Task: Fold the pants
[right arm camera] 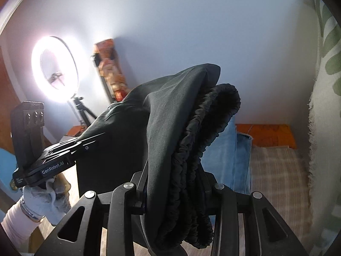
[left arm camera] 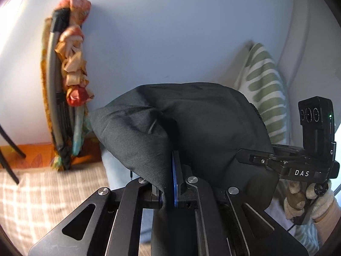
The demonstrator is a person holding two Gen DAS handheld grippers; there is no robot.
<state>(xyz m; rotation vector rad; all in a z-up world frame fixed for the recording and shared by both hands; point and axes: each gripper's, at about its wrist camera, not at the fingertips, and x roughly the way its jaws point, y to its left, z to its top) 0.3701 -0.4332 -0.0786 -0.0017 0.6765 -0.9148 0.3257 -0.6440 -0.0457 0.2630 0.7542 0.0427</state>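
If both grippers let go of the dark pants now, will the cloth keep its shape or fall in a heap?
Probably a heap. The dark pants sag in soft folds between the left gripper and the right gripper, so they look floppy, not stiff. The gathered elastic waistband bunches thickly; that end is likely heavier and may drop first. The cloth looks thin and light.

The pants [left arm camera: 191, 123] are held raised between the left gripper [left arm camera: 170, 183] and the right gripper [right arm camera: 177, 183], pinched in the jaws of each. Behind them stands the wall [left arm camera: 170, 32]. Jeans [right arm camera: 230, 153] are laid on the bed [right arm camera: 277, 170] below. A ring light [right arm camera: 55, 68] is set at the left, a pillow [left arm camera: 266, 89] at the right.
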